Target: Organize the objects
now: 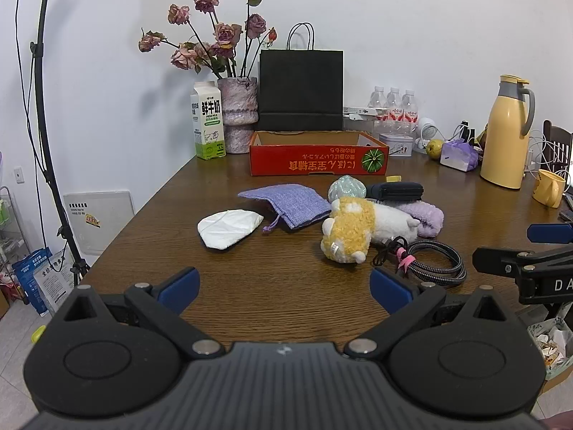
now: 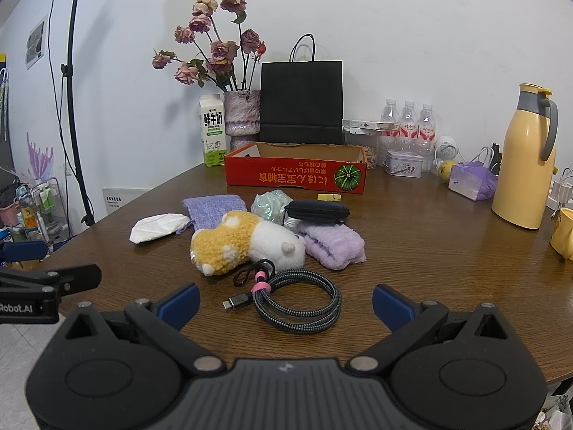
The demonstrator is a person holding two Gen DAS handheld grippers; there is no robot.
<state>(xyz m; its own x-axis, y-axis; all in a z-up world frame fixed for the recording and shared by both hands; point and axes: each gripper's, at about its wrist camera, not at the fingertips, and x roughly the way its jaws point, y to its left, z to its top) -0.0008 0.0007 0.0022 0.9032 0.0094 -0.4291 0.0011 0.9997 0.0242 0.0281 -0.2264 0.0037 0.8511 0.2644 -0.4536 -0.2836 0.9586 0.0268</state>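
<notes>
A pile lies mid-table: a yellow-and-white plush toy [image 2: 247, 245], a coiled braided cable [image 2: 297, 302], a fuzzy lilac sock [image 2: 335, 243], a dark zip case [image 2: 317, 209], a pale green crinkled bundle [image 2: 270, 204], a lilac drawstring pouch [image 1: 290, 204] and a white folded packet [image 1: 229, 227]. Behind them stands an open red cardboard box [image 2: 297, 175]. My left gripper [image 1: 284, 292] is open over bare wood in front of the packet and pouch. My right gripper [image 2: 286, 302] is open just short of the cable, holding nothing.
Along the wall stand a milk carton [image 1: 209, 125], a vase of dried roses [image 1: 238, 114], a black paper bag [image 1: 301, 89], water bottles [image 2: 408, 122], a tin [image 2: 403, 163] and a yellow thermos [image 2: 526, 157]. A yellow mug [image 1: 548, 188] sits at the right edge.
</notes>
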